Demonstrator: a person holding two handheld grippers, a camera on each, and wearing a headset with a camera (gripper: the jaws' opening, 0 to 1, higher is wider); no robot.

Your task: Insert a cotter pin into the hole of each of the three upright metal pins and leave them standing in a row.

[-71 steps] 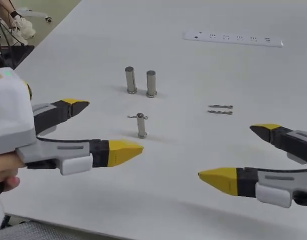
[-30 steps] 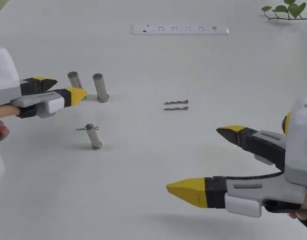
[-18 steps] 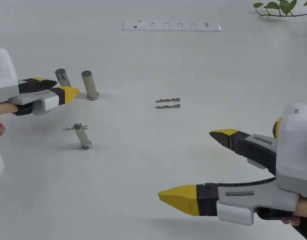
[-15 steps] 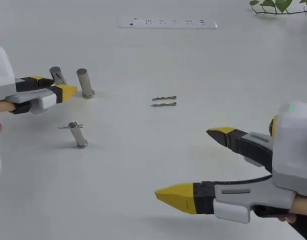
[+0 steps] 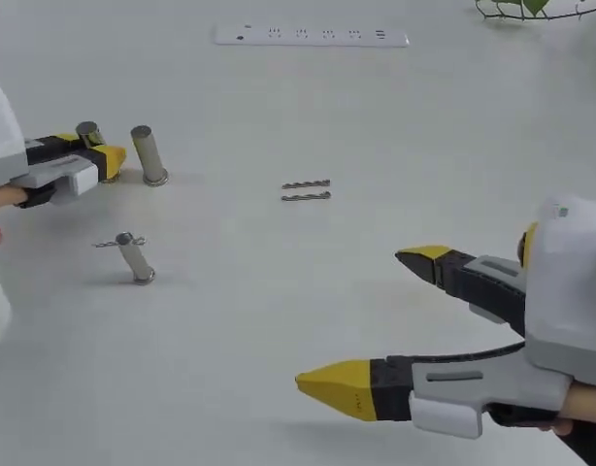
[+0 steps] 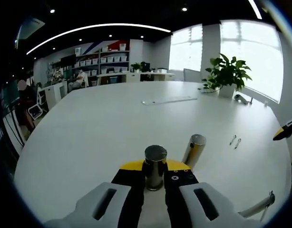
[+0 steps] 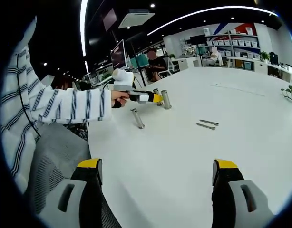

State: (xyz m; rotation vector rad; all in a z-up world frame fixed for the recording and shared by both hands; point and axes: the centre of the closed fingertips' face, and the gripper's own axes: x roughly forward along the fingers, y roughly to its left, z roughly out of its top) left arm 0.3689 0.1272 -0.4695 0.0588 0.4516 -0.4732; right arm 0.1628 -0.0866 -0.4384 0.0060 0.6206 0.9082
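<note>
The left gripper [image 5: 92, 150] has travelled from the near part of the white table [image 5: 424, 126] to the far left, and its jaws have narrowed from a wide gape to a close pinch; they now sit on either side of the far left pin [image 5: 86, 130]; in the left gripper view the yellow tips press against the lower shaft of that pin, so it reads as gripped, still upright on the table. The second bare pin [image 5: 147, 155] stands just to its right, apart from the jaws. The fitted pin [image 5: 133, 258] stands nearer, alone, with a cotter pin [image 5: 112, 243] through its head; it has not moved on the table, only shifted in the picture with the headset.

The right gripper [image 5: 368, 318] hangs at the near right with its jaws spread wide and nothing between them; it has drifted only a little. The 2 loose cotter pins [image 5: 306, 190] lie side by side in the middle of the table, well apart from both grippers; a power strip [image 5: 313, 37] lies at the far edge.

So 1 of 3 pins is done; the left gripper's hold on a bare pin suggests it is being steadied or fetched for pinning, and the next step likely falls to the right gripper, which must pick up 1 loose cotter pin; these are thin and flat on the surface, so the pinch may slip.
</note>
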